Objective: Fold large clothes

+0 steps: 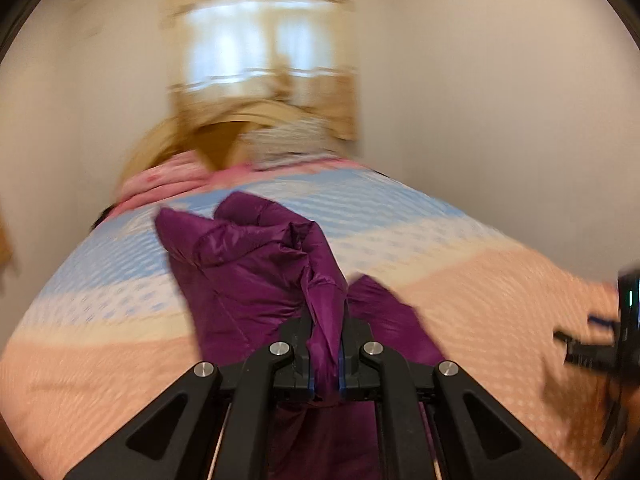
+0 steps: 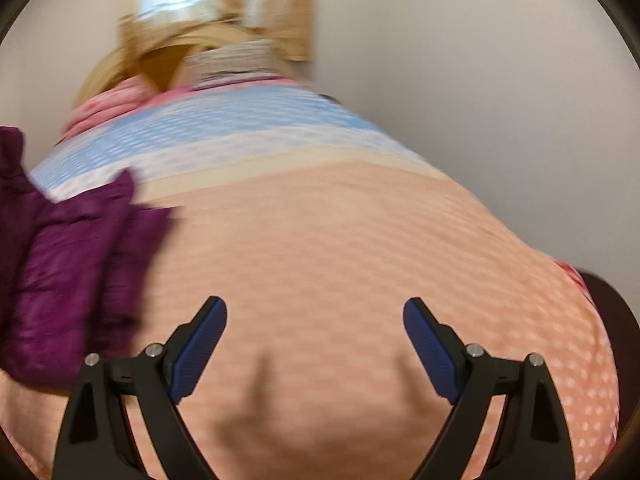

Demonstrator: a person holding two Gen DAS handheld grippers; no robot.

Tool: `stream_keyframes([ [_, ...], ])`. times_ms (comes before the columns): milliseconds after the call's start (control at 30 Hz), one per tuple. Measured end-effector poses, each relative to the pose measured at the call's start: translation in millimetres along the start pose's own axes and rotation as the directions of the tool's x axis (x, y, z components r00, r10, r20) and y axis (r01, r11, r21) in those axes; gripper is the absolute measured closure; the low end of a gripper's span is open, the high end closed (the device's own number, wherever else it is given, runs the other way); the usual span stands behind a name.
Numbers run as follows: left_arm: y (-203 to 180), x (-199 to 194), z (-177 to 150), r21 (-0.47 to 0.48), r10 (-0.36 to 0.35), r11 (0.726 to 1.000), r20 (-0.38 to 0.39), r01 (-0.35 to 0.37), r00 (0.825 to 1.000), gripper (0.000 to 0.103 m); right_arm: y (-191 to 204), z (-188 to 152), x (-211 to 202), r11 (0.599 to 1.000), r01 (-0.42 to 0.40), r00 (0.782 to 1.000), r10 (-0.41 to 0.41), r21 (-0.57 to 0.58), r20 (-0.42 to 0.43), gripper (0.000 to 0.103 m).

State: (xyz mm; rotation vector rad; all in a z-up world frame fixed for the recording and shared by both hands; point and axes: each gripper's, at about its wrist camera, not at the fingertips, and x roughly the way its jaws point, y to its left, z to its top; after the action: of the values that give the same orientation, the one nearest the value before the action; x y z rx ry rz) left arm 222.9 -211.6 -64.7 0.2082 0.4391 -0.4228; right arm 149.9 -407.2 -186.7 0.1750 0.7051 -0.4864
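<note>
A shiny purple padded jacket (image 1: 248, 276) lies crumpled on the bed. My left gripper (image 1: 326, 344) is shut on a bunched fold of it, the cloth pinched between the jaws. In the right wrist view the jacket (image 2: 72, 276) shows at the left edge. My right gripper (image 2: 315, 312) is open and empty above the peach part of the bedspread, to the right of the jacket. It also shows blurred at the right edge of the left wrist view (image 1: 600, 344).
The bed carries a bedspread (image 2: 340, 240) with peach, cream and blue bands. Pink bedding (image 1: 160, 184) and a grey striped pillow (image 1: 288, 140) lie at the head by a wooden headboard (image 1: 216, 136). White walls stand at both sides.
</note>
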Motion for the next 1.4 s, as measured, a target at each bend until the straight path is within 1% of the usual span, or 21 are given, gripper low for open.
stream_keyframes([
  [100, -60.1, 26.8, -17.8, 0.166, -0.068, 0.983, -0.054, 0.076, 0.996, 0.097, -32.9, -7.0, 1.6, 0.998, 0.031, 0.999, -0.030, 0.061, -0.015, 0.011],
  [167, -94.0, 46.8, -42.1, 0.250, -0.117, 0.957, -0.132, 0.147, 0.984, 0.097, -39.6, -11.9, 1.2, 0.996, 0.035, 0.999, -0.033, 0.080, -0.028, 0.011],
  [233, -118.0, 64.5, -70.7, 0.332, -0.115, 0.926, -0.203, 0.179, 0.972, 0.097, -42.1, -16.9, 3.3, 0.996, 0.029, 0.999, -0.025, 0.083, -0.039, 0.011],
  [333, -127.4, 68.5, -87.9, 0.399, -0.086, 0.904, -0.185, 0.155, 0.979, 0.096, -37.9, -21.7, 2.9, 0.997, 0.007, 0.999, -0.003, 0.074, -0.051, 0.011],
  [400, -125.7, 66.7, -85.2, 0.408, -0.077, 0.902, -0.164, 0.139, 0.983, 0.093, -29.9, -22.3, 4.8, 0.998, -0.008, 0.999, 0.011, 0.063, -0.053, 0.011],
  [500, -141.4, 49.4, -80.1, 0.481, -0.037, 0.872, -0.124, 0.093, 0.992, 0.087, -31.6, -19.7, 9.8, 0.998, -0.022, 0.998, 0.025, 0.054, -0.056, 0.011],
  [567, -147.4, 29.3, -76.8, 0.525, -0.037, 0.849, -0.060, 0.063, 0.998, 0.067, -33.6, -19.6, 13.4, 0.998, -0.025, 0.998, 0.028, 0.054, -0.053, 0.011],
  [633, -146.0, -0.7, -67.0, 0.522, -0.083, 0.850, 0.013, 0.064, 0.996, 0.012, -29.1, -16.2, 11.8, 0.999, -0.024, 0.999, 0.026, 0.043, -0.045, 0.011],
  [667, -142.1, -10.7, -65.0, 0.517, -0.087, 0.854, 0.045, 0.052, 0.995, 0.003, -27.2, -13.9, 9.2, 0.999, -0.024, 0.999, 0.026, 0.039, -0.040, 0.011],
  [733, -129.3, -33.6, -58.3, 0.497, -0.090, 0.867, 0.113, 0.022, 0.990, 0.001, -22.2, -7.5, 6.6, 0.999, -0.032, 0.999, 0.033, 0.035, -0.029, 0.011],
  [800, -110.9, -37.2, -50.8, 0.463, -0.068, 0.886, 0.112, 0.008, 0.991, 0.001, -14.5, 1.6, 1.0, 0.999, -0.042, 0.999, 0.043, 0.028, -0.014, 0.011],
  [833, -98.8, -33.0, -46.2, 0.435, -0.035, 0.900, 0.108, -0.016, 0.994, 0.001, -9.0, 7.0, -1.1, 0.999, -0.049, 0.999, 0.050, 0.023, -0.009, 0.014],
  [867, -88.7, -29.0, -43.7, 0.413, -0.002, 0.910, 0.106, -0.042, 0.994, 0.001, -1.0, 14.1, -2.2, 0.998, -0.062, 0.998, 0.062, 0.016, -0.005, 0.025],
  [933, -54.1, -9.4, -35.8, 0.342, 0.107, 0.931, 0.076, -0.127, 0.991, 0.001, 22.5, 31.5, -6.6, 0.995, -0.101, 0.995, 0.101, -0.009, -0.004, 0.040],
  [967, -27.3, 7.5, -28.7, 0.275, 0.189, 0.943, 0.026, -0.189, 0.982, 0.001, 33.7, 39.2, -8.9, 0.992, -0.121, 0.993, 0.121, -0.016, 0.003, 0.044],
  [1033, 16.3, 31.8, -18.9, 0.162, 0.287, 0.948, -0.054, -0.275, 0.956, 0.001, 65.8, 59.2, -16.6, 0.987, -0.153, 0.987, 0.155, -0.046, 0.032, 0.044],
  [1100, 56.8, 52.8, -10.9, 0.041, 0.362, 0.932, -0.120, -0.359, 0.924, 0.001, 102.8, 82.1, -23.5, 0.981, -0.184, 0.981, 0.188, -0.069, 0.054, 0.044],
  [1167, 91.7, 70.5, -3.5, -0.081, 0.394, 0.908, -0.175, -0.412, 0.903, 0.001, 133.4, 98.9, -25.7, 0.974, -0.216, 0.973, 0.220, -0.072, 0.062, 0.045],
  [1200, 103.1, 76.4, -0.4, -0.131, 0.399, 0.895, -0.187, -0.426, 0.897, 0.001, 151.1, 108.3, -26.8, 0.969, -0.236, 0.968, 0.241, -0.073, 0.066, 0.045],
  [1267, 115.9, 88.1, 5.4, -0.204, 0.389, 0.881, -0.205, -0.428, 0.898, 0.001, 185.6, 125.8, -22.3, 0.950, -0.309, 0.949, 0.311, -0.046, 0.050, 0.054],
  [1400, 120.9, 108.8, 16.3, -0.288, 0.348, 0.870, -0.216, -0.399, 0.913, 0.001, 229.2, 132.2, 7.1, 0.924, -0.379, 0.923, 0.381, -0.046, 0.057, 0.059],
])
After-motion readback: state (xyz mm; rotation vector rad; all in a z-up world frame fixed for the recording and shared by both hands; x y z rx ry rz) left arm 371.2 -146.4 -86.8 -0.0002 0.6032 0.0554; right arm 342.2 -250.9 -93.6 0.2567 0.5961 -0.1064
